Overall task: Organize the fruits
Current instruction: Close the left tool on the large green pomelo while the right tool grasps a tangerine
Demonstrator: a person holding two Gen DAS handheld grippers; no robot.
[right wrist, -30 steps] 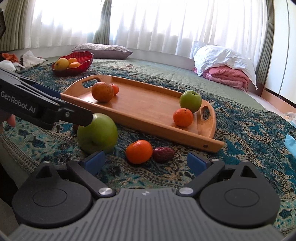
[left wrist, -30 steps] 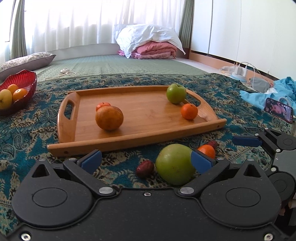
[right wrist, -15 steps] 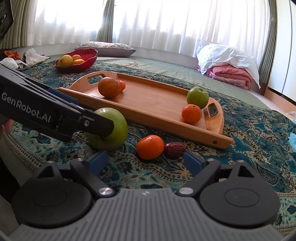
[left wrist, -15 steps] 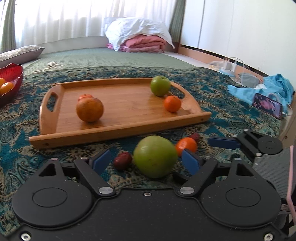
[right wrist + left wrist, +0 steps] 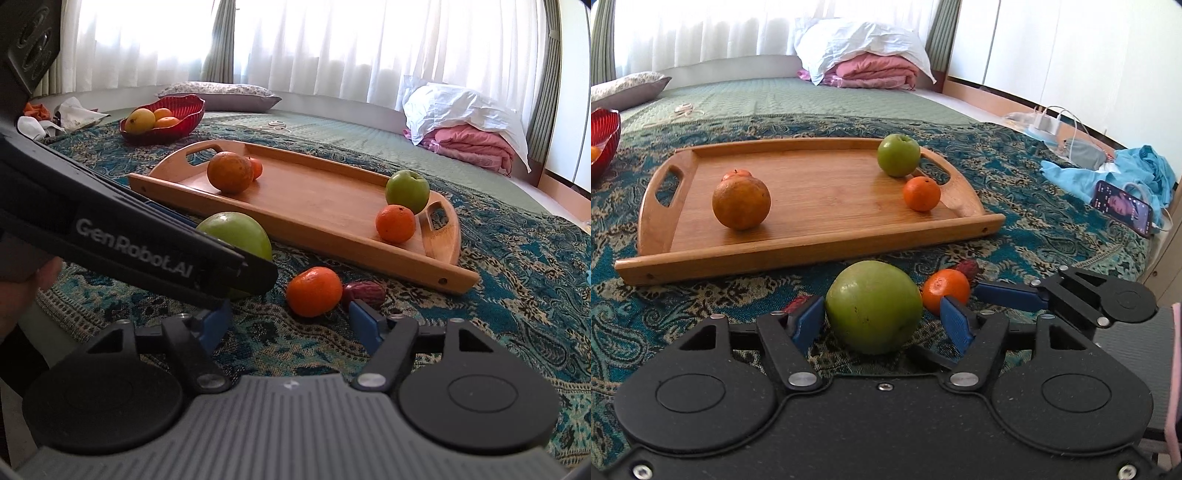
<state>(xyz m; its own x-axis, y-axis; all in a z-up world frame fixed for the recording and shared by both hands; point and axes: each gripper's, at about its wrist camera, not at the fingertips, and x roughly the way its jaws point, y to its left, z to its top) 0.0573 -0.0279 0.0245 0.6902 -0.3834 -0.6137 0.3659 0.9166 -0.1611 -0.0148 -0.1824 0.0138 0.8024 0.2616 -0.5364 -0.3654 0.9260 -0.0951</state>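
- Working over a teal paisley blanket [image 5: 1015,177] with a wooden tray [image 5: 820,243], curtained window behind.
- Big green fruit [image 5: 873,306] sits between my left gripper [image 5: 882,321] jaws, which have just been closing, half-wide.
- Right gripper [image 5: 290,323] jaws, also narrowing, flank the mandarin [image 5: 314,291] without touching it.

Black left gripper [image 5: 882,323] with blue pads, "GenRobot.AI" lettered white on its side

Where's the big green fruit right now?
In the left wrist view the big green fruit lies on the patterned blanket, in front of the wooden tray, between the open left claw's fingers, left of a small orange.
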